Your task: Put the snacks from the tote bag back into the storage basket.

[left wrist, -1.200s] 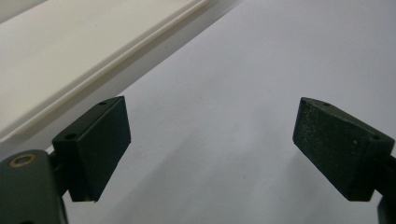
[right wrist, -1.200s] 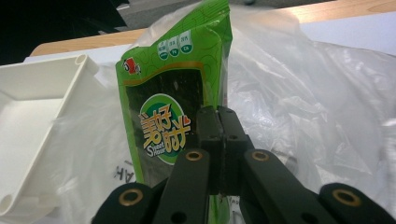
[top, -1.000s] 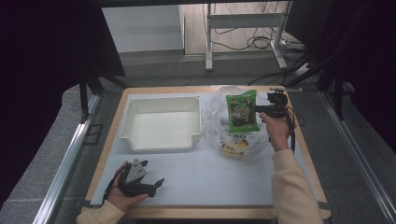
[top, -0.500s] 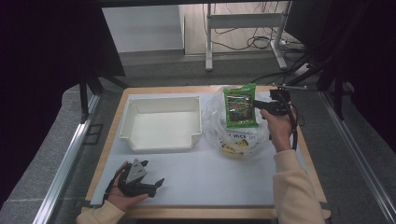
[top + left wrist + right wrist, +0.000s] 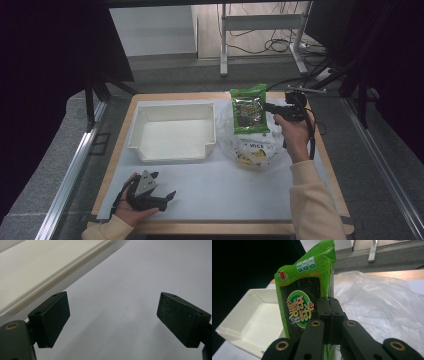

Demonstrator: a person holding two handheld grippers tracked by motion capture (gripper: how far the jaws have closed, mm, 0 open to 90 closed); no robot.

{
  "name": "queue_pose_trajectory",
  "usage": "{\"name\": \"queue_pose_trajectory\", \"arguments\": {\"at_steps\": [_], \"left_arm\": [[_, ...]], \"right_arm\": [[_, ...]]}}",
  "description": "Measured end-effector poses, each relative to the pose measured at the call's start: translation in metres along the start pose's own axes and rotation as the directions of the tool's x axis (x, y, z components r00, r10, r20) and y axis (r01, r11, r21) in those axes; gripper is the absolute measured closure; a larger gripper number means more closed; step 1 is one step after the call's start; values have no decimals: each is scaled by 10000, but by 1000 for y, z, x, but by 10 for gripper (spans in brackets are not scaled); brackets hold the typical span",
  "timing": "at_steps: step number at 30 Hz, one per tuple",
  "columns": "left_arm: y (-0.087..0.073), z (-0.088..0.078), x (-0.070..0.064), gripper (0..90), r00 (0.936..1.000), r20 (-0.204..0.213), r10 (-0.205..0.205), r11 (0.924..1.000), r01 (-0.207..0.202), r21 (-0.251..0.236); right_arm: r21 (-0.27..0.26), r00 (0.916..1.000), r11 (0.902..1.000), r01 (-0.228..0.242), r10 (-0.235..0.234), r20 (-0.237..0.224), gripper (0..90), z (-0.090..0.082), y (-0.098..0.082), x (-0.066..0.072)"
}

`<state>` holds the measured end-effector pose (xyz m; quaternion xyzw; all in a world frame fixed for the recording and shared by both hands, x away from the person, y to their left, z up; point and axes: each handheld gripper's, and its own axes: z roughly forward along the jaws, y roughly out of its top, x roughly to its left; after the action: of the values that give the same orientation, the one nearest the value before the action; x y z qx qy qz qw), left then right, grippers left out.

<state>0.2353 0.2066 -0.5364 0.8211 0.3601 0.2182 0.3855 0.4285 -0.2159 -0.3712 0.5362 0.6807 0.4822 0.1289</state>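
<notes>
A green snack packet (image 5: pixel 248 110) (image 5: pixel 305 302) hangs upright above a clear plastic bag (image 5: pixel 250 145) (image 5: pixel 382 302). My right gripper (image 5: pixel 274 108) (image 5: pixel 330 312) is shut on the packet's right edge and holds it clear of the bag. A yellow-printed pack (image 5: pixel 252 152) lies inside the bag. Left of the bag stands a white tray (image 5: pixel 172 150) (image 5: pixel 239 322) with nothing in it. Down at the table's front left my left gripper (image 5: pixel 162 187) (image 5: pixel 112 320) rests low over the white mat (image 5: pixel 225 185), open, with nothing between its pads.
The tray's rim (image 5: pixel 50 277) runs along the upper left of the left gripper view. The wooden table edge (image 5: pixel 325 160) borders the mat. Beyond the table are a metal stand (image 5: pixel 260 30), floor cables (image 5: pixel 270 47) and dark curtains.
My right gripper has lifted the green packet higher out of the bag, up and slightly away. The left gripper has stayed put.
</notes>
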Motion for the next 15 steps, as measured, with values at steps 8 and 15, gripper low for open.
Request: {"name": "queue_pose_trajectory", "arguments": {"at_steps": [8,15], "left_arm": [[0,0,0,112,10000,5,-7,10000,7,0],[0,0,0,113,10000,-3,-15,10000,15,-25]], "right_arm": [[-5,9991,9999,150,-150,-399,900,3,0,12],[-5,9976,9999,170,-170,-667,900,9,0,19]]}}
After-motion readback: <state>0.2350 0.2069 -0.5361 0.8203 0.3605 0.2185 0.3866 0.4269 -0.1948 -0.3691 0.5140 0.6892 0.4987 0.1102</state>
